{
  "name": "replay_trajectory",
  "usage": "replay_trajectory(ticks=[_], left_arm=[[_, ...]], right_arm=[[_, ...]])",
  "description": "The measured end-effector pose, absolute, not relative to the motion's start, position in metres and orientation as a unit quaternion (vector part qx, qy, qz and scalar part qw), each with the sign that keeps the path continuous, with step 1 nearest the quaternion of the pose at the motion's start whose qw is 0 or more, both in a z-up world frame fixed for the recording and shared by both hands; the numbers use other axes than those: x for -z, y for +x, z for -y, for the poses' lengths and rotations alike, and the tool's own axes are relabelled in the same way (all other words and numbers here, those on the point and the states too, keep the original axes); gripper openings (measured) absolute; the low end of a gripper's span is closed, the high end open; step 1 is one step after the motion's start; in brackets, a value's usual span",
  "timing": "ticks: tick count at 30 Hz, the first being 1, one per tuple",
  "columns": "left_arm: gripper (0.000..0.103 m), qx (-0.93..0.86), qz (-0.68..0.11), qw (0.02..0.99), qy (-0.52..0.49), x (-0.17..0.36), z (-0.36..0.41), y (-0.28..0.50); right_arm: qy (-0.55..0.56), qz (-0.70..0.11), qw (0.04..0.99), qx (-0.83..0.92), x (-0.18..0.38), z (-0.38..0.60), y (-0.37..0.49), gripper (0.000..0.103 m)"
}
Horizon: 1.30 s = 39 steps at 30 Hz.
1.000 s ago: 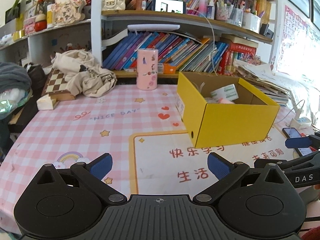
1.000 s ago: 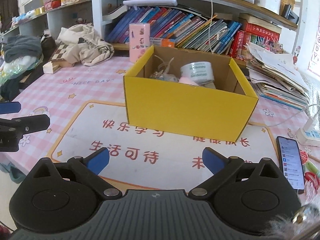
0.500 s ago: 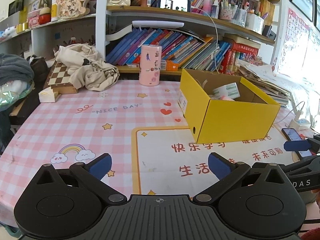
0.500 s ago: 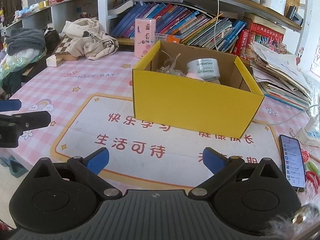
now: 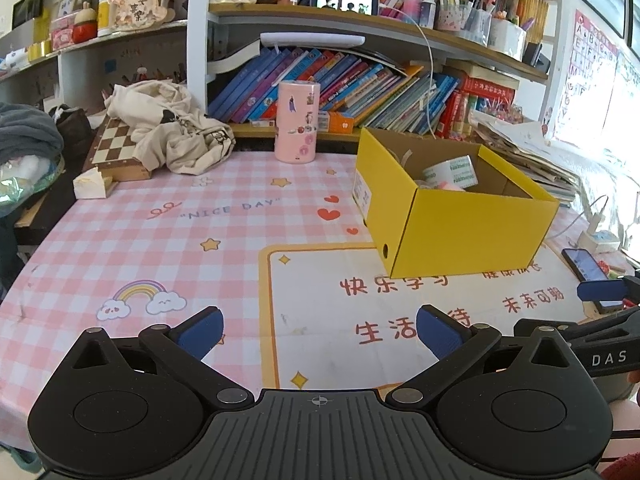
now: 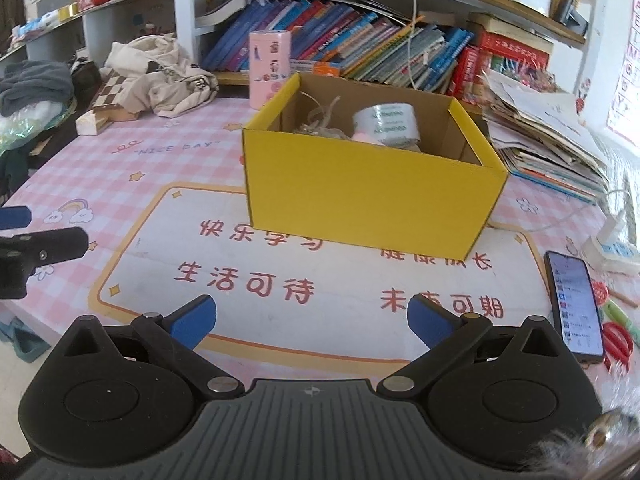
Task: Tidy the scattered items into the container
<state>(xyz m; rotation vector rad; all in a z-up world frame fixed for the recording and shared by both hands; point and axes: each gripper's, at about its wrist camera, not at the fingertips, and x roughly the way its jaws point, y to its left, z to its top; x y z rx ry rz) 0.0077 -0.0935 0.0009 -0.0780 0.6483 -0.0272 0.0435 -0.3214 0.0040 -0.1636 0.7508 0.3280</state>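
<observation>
- As far as both views show, my left fingers (image 5: pixel 318 330) and my right fingers (image 6: pixel 311 322) are spread wide and carry nothing; each hovers low over the near edge of the desk (image 5: pixel 160 240).
- Yellow box (image 6: pixel 372 196): stands upright on the printed mat ahead of my right fingers, and ahead and to the right of my left ones, well apart from both.
- Contents noted: a tape roll (image 6: pixel 386 122), something pink beside it, and a pale tangled item; further identification not possible.
- Judgement: the task appears largely done. No loose small item lies on the mat between fingers and box.
- Possibly outstanding: a phone (image 6: pixel 574 302) and red scissors (image 6: pixel 618 338) lie at the right edge, near my right fingers. Whether they belong to the tidying I cannot tell.
</observation>
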Motion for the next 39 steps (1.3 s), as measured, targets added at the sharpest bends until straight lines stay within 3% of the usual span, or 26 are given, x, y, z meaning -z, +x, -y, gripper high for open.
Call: replay_trajectory(ticks=[39], left_arm=[[0.103, 0.013, -0.338, 0.938, -0.077, 0.007, 0.087, 0.012]], right_arm=[[-0.098, -0.379, 0.903, -0.177, 0.001, 0.312, 0.050, 0.103]])
